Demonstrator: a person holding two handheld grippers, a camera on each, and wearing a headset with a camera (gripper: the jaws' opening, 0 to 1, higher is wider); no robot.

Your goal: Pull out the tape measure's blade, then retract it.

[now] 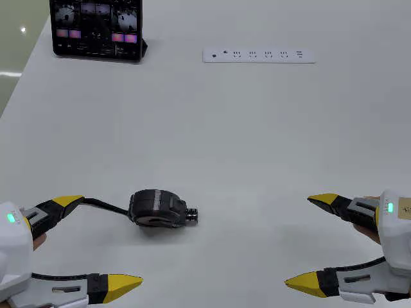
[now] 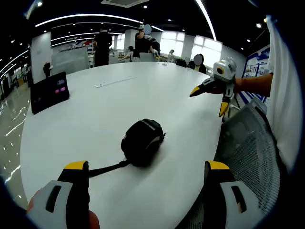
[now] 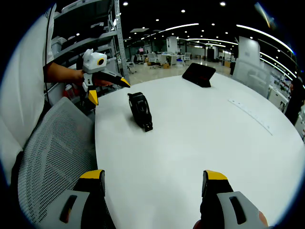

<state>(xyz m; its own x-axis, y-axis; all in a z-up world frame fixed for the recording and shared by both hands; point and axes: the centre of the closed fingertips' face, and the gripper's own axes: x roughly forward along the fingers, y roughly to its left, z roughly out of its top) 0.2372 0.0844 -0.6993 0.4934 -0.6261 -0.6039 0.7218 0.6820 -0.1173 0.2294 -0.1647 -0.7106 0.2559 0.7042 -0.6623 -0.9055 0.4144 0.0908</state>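
Observation:
A black tape measure lies on the white table, its blade tip facing right and a black wrist strap trailing left. My left gripper stands open at the lower left, the strap running toward its upper finger. From the left gripper view the tape measure sits just ahead of the wide-apart jaws of my left gripper. My right gripper is open at the lower right, well clear of the case. In the right gripper view the tape measure lies far ahead, beyond my right gripper.
A dark tablet stands at the table's far left and a white power strip lies at the far middle. A mesh chair is close to the table's near edge. People stand in the background.

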